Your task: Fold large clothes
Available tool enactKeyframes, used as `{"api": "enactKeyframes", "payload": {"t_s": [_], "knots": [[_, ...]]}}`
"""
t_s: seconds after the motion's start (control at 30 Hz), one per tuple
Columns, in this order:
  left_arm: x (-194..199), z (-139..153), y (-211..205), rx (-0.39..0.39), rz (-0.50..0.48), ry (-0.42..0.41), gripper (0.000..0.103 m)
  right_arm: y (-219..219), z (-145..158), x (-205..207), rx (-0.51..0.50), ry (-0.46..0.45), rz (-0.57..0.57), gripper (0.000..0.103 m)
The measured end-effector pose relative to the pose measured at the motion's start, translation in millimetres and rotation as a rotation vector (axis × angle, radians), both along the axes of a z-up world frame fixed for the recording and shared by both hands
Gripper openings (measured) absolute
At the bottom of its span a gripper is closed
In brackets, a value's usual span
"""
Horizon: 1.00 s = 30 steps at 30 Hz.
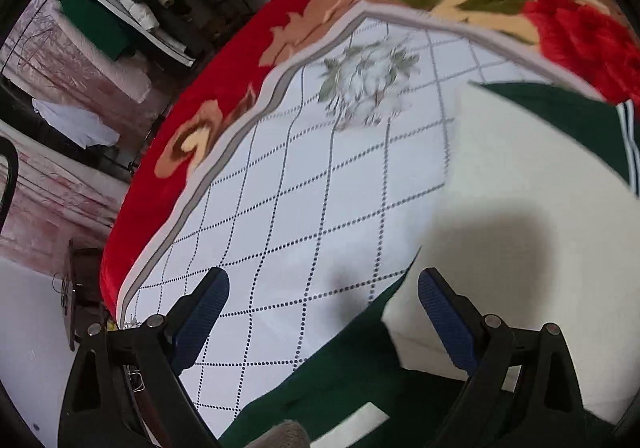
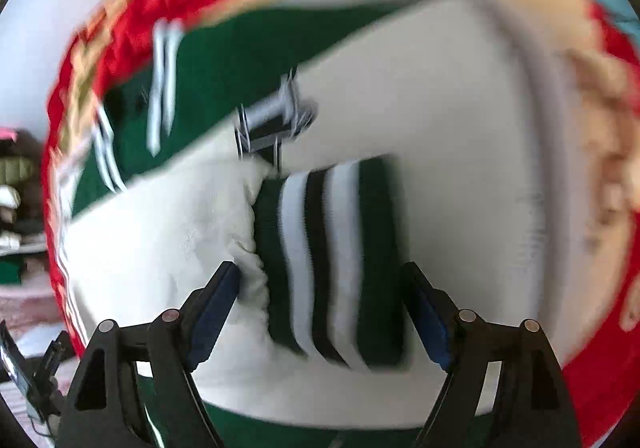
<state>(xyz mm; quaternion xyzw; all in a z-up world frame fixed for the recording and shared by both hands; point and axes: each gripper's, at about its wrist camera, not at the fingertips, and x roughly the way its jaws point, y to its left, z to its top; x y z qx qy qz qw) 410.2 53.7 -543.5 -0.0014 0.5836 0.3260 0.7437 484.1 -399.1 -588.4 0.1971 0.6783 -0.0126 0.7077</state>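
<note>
Both the left gripper (image 1: 322, 322) and right gripper (image 2: 322, 312) hang spread, gripping nothing — the striped cuff (image 2: 328, 264) could slip aside, skewing the jacket (image 1: 512, 184) fold

Left claw (image 1: 324, 312) agape above green-and-cream jacket (image 1: 500, 184) on quilted bedspread (image 1: 280, 184).

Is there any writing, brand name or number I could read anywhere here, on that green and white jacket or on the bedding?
None can be read.
The green and white jacket has a dark patch on its chest, too blurred to tell if it holds letters.
The red floral blanket and the quilted sheet show only patterns.
</note>
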Motion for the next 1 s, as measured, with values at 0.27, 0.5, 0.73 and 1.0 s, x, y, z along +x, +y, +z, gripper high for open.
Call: {"api": "enactKeyframes", "payload": {"t_s": [0.27, 0.5, 0.73, 1.0], "knots": [[17, -30, 0, -0.085, -0.011, -0.020, 0.097, -31, 41, -43, -0.113, -0.066, -0.219, 0.013], [8, -3, -6, -0.086, -0.075, -0.049, 0.097, -29, 59, -39, -0.174, 0.076, -0.141, 0.045], [-28, -5, -4, -0.177, -0.029, 0.008, 0.097, 37, 128, -54, -0.079, -0.027, 0.022, 0.073], [79, -70, -5, -0.093, -0.117, 0.048, 0.097, 91, 55, -40, 0.039, 0.034, -0.023, 0.072]]}}
